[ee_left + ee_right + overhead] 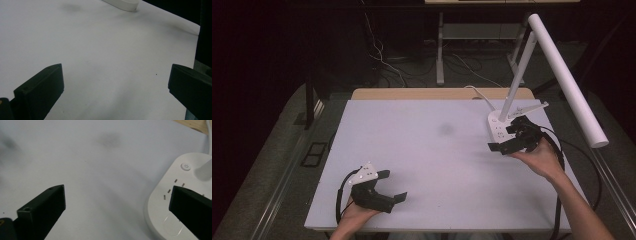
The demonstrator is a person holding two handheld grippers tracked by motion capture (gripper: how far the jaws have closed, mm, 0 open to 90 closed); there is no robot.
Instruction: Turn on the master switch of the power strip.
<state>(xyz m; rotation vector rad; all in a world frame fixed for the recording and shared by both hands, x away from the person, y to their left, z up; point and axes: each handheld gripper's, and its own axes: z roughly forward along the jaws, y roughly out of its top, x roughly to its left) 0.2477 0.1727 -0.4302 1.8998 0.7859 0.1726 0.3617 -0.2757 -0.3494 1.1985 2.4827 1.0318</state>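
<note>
Desk lamp (pixel 532 75), white, stands w/ its oval base (pixel 501 126) near the far right corner of the white table (pixel 432 150); thin stem tilts up to a long tube head reaching out past the right edge. Base top has a power button (pixel 185 166) & small slot marks. Cord runs from base toward the far edge.

Right gripper (pixel 507 139) sits just at the base's near side, jaws spread wide, gripping nothing; in the right gripper view one jaw overlaps the base, other over bare table.

Left gripper (pixel 393 186) near the near left corner, well apart from the lamp, jaws wide apart too, empty, low over the surface. Faint grey smudge (pixel 446 129) mid-table.
</note>
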